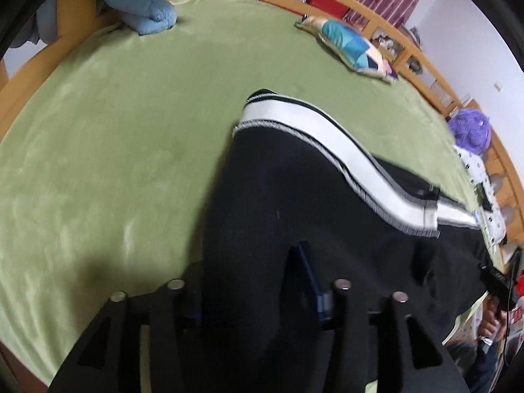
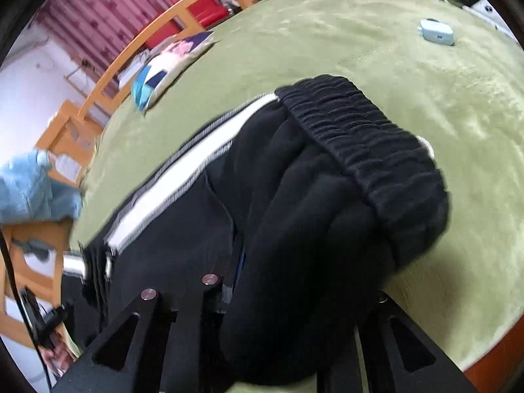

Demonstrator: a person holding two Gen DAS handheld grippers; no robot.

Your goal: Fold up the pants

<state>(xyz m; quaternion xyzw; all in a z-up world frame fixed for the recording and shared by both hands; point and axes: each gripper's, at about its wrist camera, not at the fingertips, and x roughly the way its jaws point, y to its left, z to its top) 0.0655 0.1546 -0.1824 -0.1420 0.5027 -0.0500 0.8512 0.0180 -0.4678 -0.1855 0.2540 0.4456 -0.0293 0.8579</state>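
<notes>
Black pants with a white side stripe hang over the green blanket. My left gripper is shut on the black cloth of the leg end, which drapes between the fingers. In the right wrist view, my right gripper is shut on the pants near the ribbed elastic waistband, which bunches up over the fingers. The white stripe runs off to the left. Both fingertips are mostly hidden by cloth.
A blue plush toy lies at the far left of the bed. A patchwork cushion lies by the wooden rail. A purple yarn ball sits at the right. A small pale blue case lies on the blanket.
</notes>
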